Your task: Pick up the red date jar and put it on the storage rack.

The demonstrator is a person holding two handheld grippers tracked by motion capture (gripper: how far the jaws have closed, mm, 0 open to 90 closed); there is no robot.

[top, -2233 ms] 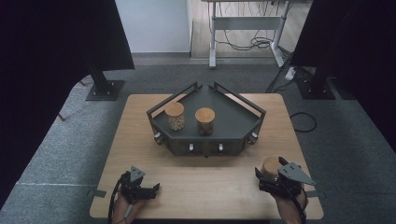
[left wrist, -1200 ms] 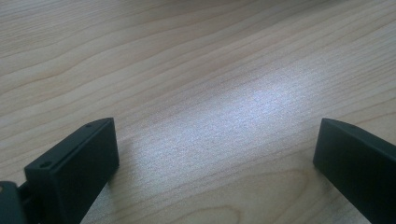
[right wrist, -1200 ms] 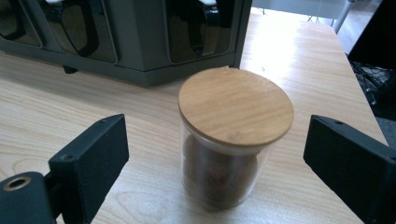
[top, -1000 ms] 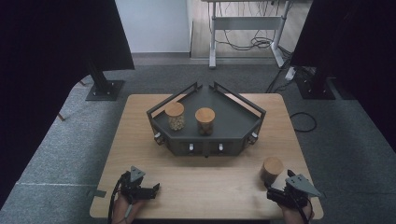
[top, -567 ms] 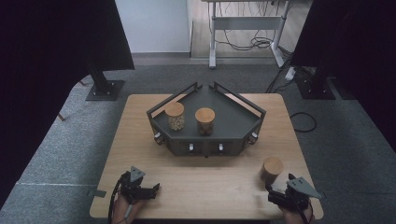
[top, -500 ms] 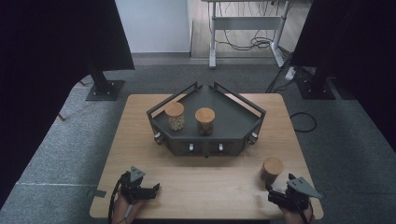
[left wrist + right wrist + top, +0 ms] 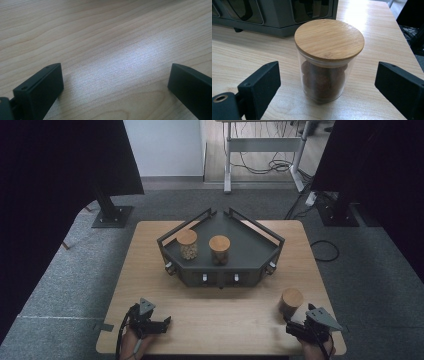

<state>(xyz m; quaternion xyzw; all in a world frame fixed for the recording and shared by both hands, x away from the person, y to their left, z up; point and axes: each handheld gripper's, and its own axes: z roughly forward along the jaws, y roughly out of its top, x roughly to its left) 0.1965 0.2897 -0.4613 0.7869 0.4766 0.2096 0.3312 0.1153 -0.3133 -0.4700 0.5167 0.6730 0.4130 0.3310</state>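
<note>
A glass jar (image 7: 327, 65) with a wooden lid and dark brown contents stands upright on the table, also seen at the near right as the jar (image 7: 291, 302). My right gripper (image 7: 329, 85) is open, its jaws wide on either side of the jar and a little short of it; from above the right gripper (image 7: 294, 327) sits just behind the jar near the table's front edge. My left gripper (image 7: 115, 80) is open over bare wood, the left gripper (image 7: 167, 321) lying at the near left. Two more lidded jars (image 7: 187, 244) (image 7: 219, 249) stand in the dark tray (image 7: 250, 252).
The dark angular tray occupies the table's middle, its front panel (image 7: 277, 15) close behind the loose jar. The wooden table (image 7: 150, 270) ends close to both grippers. Black stands and cables lie on the grey floor beyond.
My right gripper has let go of the jar and drawn back toward the table's front edge; the jar now stands alone. The left gripper has stayed put.
</note>
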